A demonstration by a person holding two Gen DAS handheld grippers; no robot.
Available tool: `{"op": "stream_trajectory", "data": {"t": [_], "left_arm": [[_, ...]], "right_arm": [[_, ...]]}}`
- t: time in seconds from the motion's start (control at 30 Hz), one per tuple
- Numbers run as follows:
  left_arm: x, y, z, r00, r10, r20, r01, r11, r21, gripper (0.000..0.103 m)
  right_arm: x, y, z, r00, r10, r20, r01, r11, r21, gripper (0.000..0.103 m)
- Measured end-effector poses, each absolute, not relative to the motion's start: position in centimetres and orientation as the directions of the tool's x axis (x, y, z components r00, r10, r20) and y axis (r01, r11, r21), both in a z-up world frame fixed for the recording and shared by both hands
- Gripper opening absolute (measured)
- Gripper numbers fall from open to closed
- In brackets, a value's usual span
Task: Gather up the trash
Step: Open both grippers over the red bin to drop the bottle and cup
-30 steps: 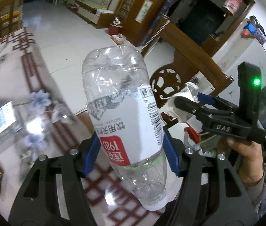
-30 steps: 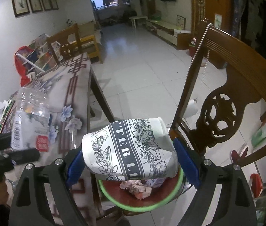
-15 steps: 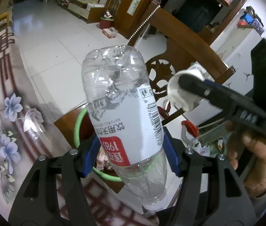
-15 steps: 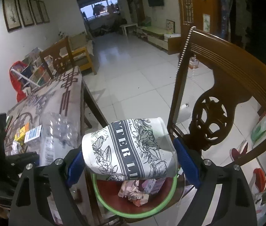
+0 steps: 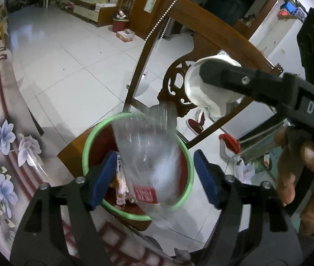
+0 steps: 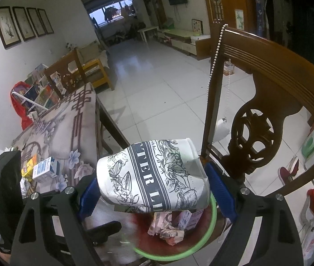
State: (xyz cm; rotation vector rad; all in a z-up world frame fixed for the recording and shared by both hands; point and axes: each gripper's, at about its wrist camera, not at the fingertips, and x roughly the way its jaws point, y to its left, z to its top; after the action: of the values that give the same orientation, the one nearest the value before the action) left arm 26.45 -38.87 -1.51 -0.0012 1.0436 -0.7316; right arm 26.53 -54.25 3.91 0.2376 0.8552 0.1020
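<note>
My left gripper point(image 5: 154, 175) is open above a red bin with a green rim point(image 5: 85, 153). A clear plastic bottle point(image 5: 148, 155), blurred with motion, is dropping between the blue pads into the bin. My right gripper point(image 6: 154, 188) is shut on a crushed white paper cup with black floral print point(image 6: 154, 177), held above the same bin's green rim point(image 6: 212, 226). The cup point(image 5: 203, 90) and the right gripper also show in the left wrist view, to the right of and above the bin. Crumpled wrappers point(image 6: 170, 230) lie in the bin.
The bin sits on a wooden chair seat point(image 5: 70, 155) with a carved backrest point(image 6: 256, 130) behind it. A table with a flowered cloth point(image 6: 68, 133) stands at left, carrying small boxes point(image 6: 46, 170). White tiled floor point(image 5: 68, 66) lies beyond.
My left gripper has opened and let go of the bottle, which is falling into the bin. Both grippers have moved over the bin. The right gripper still holds the cup.
</note>
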Motion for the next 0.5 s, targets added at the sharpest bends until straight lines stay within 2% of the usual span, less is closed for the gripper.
{"op": "stream_trajectory", "data": {"t": [0.07,0.2,0.4,0.5], "left_arm": [[26.4,-38.5,-1.6,0.299,-0.546,-0.783,0.539,0.773,-0.333,0.080],[26.1,-37.6,-1.6,0.323,-0.528,-0.786,0.532,0.788,-0.310,0.086],[25.9,-35.5,-1.9,0.341,-0.505,-0.793,0.503,0.811,-0.299,0.086],[25.8,-34.3,-1.9,0.350,-0.497,-0.794,0.484,0.822,-0.301,0.087]], "right_arm": [[26.6,-53.9,3.9,0.651,0.183,-0.737,0.000,0.971,0.241,0.084],[26.8,-53.4,3.9,0.643,0.177,-0.745,-0.006,0.974,0.225,0.084],[26.9,-52.5,3.6,0.631,0.169,-0.757,-0.025,0.980,0.198,0.084],[26.9,-52.1,3.5,0.630,0.165,-0.759,-0.035,0.982,0.185,0.088]]}}
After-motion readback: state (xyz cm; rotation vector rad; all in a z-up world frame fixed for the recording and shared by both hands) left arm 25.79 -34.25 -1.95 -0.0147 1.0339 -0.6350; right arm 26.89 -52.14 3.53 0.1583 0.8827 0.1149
